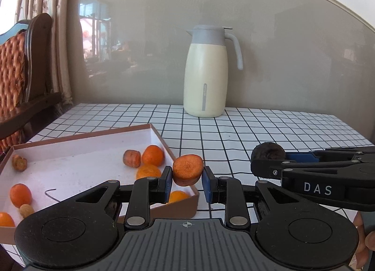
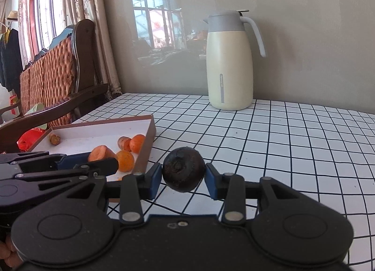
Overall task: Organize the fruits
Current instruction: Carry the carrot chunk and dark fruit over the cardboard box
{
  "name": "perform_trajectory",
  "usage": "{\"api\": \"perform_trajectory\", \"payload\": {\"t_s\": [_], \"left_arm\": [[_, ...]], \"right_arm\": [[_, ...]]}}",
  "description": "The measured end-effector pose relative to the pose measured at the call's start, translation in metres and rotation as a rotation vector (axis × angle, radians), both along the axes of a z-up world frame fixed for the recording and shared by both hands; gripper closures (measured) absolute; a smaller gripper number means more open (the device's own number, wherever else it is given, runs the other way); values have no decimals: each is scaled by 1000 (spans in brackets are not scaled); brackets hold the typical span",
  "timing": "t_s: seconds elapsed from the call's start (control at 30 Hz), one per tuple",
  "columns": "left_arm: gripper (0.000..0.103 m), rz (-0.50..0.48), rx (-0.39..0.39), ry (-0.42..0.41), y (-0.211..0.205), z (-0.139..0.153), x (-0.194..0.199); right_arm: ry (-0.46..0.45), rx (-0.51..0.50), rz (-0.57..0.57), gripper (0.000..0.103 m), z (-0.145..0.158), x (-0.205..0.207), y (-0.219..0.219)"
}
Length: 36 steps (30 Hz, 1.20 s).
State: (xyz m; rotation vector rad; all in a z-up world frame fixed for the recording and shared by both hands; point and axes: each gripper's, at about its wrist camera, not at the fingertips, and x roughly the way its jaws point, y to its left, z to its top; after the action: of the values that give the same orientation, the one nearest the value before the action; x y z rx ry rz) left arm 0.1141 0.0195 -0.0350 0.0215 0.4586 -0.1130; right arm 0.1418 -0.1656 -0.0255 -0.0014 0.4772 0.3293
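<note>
left gripper: clamped on a chunky carrot piece, blue pads pressing both sides, cut face toward the camera. It's held up off the tabletop, lower middle of the left wrist view, right over the near right corner of the box.

right gripper: clamped on a dark, almost black round fruit, also held up in the air, lower middle of its own view. In the left wrist view it pokes in from the right edge, just beside the left one.

box: shallow brown box, white inside, lower left of both views, sitting on the tabletop.

in the box: a few small oranges, another carrot piece right next to one of them, and a couple of knobbly brownish lumps toward the left side. Can't really tell what those lumps are.

tabletop: white with a black grid pattern.

jug: cream with a grey lid and handle, upright at the back against the wall, well apart from the box.

chair: dark wood with orange woven padding, left edge of frame, curtain behind it.

hand: fingers just peeking in at the lower right edge of the left wrist view.
</note>
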Motion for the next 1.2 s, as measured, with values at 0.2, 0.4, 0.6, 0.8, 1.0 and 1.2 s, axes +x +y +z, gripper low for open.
{"api": "perform_trajectory", "payload": {"t_s": [0.2, 0.4, 0.6, 0.8, 1.0, 1.2], "left_arm": [[75, 73, -10, -26, 33, 6, -9], [75, 143, -12, -41, 65, 6, -12], [75, 207, -22, -42, 94, 1, -16], [75, 259, -28, -42, 120, -4, -17], [75, 311, -35, -37, 145, -8, -17], [75, 346, -43, -40, 164, -10, -14]], "right_arm": [[-20, 24, 67, 72, 2, 1, 25], [-22, 26, 138, 72, 0, 3, 60], [-25, 43, 194, 72, -2, 6, 88], [-32, 54, 235, 72, -6, 8, 115], [-39, 69, 255, 72, -10, 11, 136], [-48, 68, 266, 72, -13, 13, 152]]}}
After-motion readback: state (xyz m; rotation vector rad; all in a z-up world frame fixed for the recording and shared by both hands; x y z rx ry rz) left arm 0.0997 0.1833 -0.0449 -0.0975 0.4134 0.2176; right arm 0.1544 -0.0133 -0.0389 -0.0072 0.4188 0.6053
